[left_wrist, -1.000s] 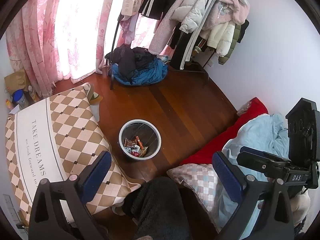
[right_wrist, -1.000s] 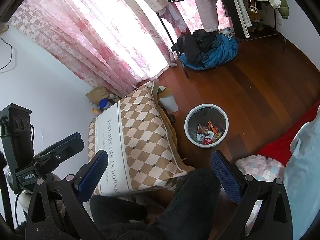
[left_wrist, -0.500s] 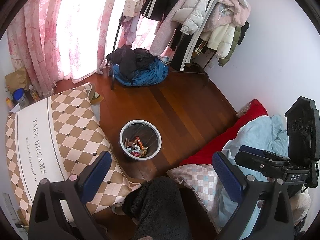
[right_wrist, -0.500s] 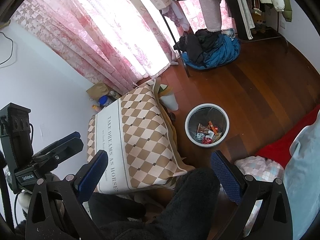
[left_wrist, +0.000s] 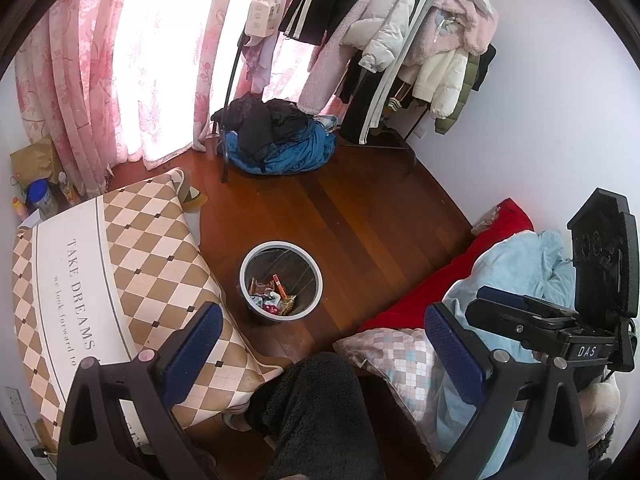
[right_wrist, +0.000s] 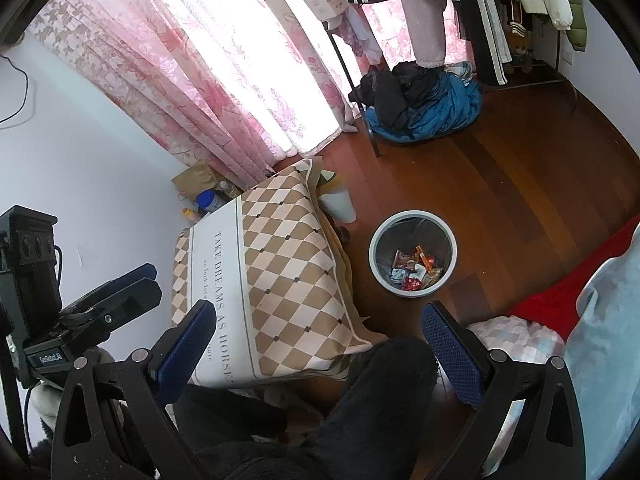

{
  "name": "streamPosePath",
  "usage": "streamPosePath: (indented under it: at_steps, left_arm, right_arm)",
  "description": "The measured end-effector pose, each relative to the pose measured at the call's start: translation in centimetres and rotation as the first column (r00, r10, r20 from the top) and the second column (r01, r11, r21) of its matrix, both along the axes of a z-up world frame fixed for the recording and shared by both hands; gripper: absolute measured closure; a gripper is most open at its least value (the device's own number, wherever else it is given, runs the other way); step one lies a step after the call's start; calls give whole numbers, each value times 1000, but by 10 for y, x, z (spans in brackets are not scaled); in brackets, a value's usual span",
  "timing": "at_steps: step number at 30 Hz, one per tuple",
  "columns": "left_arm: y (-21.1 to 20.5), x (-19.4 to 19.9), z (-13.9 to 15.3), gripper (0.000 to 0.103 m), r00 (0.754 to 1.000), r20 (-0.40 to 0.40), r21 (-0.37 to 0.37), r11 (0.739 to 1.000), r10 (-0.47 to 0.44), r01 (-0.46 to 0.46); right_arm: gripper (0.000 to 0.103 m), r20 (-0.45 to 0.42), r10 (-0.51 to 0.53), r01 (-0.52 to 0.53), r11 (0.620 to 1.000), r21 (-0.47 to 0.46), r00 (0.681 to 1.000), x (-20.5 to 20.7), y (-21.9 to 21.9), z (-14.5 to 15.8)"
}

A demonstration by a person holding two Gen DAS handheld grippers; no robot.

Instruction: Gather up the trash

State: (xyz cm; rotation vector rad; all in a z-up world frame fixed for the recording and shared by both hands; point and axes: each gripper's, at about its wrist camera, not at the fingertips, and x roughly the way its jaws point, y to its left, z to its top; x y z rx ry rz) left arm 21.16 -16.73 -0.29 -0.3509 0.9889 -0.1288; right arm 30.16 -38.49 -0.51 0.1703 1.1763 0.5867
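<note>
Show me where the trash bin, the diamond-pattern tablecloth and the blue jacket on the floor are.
trash bin [left_wrist: 244,268]: left wrist view, on the left side of its pale rim.
diamond-pattern tablecloth [right_wrist: 288,248]: right wrist view, on the checkered top surface.
blue jacket [left_wrist: 296,156]: left wrist view, on the blue fabric under the dark clothes.

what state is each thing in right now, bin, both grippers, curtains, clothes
trash bin: upright on the floor, wrappers in the bottom, far from full
left gripper: open, empty
right gripper: open, empty
curtains: drawn shut
coats: hanging on the rack
blue clothes pile: heaped on the floor
</note>
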Motion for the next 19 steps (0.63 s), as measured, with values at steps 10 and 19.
streamPosePath:
  at_steps: [10,19]
  left_arm:
    - [3,-2,0,0,1000,-1,-2,1000,-6,6]
    - [3,-2,0,0,1000,-2,-7,1000,-7,7]
  right_arm:
    - [0,3,3,-3,1000,1,1000,-1,-1,1]
    - [0,2,6,-6,1000,1,1000,-1,0,1]
